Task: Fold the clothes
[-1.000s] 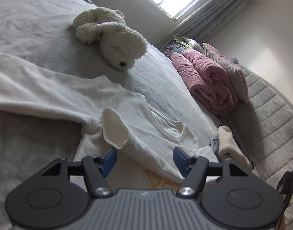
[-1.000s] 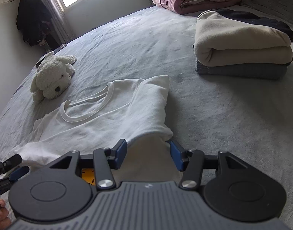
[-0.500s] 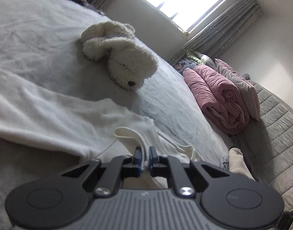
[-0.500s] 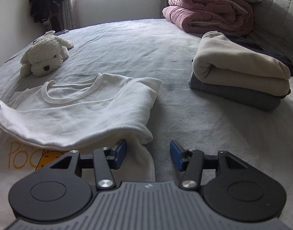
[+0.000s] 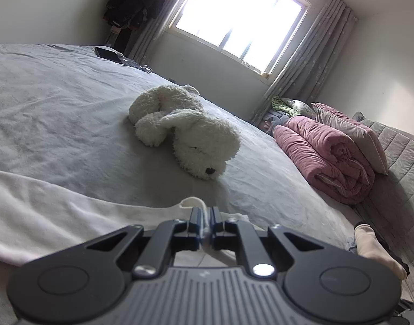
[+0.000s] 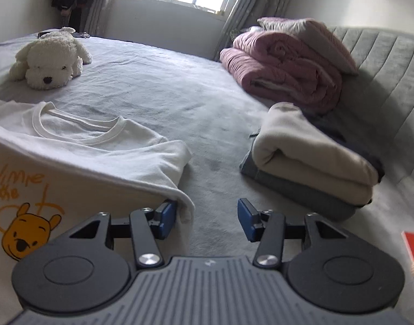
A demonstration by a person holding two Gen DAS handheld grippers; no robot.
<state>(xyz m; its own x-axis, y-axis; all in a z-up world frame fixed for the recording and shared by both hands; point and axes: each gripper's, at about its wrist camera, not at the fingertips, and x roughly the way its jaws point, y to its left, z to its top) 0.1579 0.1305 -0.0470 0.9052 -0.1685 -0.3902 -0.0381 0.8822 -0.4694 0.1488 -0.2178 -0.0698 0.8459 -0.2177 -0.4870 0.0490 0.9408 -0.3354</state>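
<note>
On the grey bed [image 6: 158,92], the left gripper [image 5: 204,218] pinches a fold of the white T-shirt [image 6: 104,146], while the right gripper [image 6: 207,216] gapes wide beside the shirt's edge.

The left gripper [image 5: 204,220] pinches a fold of the white shirt [image 5: 71,211] between closed blue pads. Beyond lie a white plush dog [image 5: 188,135] on the grey bed [image 5: 58,108] and a rolled pink quilt [image 5: 326,154].

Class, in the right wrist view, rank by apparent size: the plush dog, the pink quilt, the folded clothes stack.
1. Folded clothes stack and pink quilt: alike; the stack is nearer, so unsure.
2. Plush dog: smallest.
</note>
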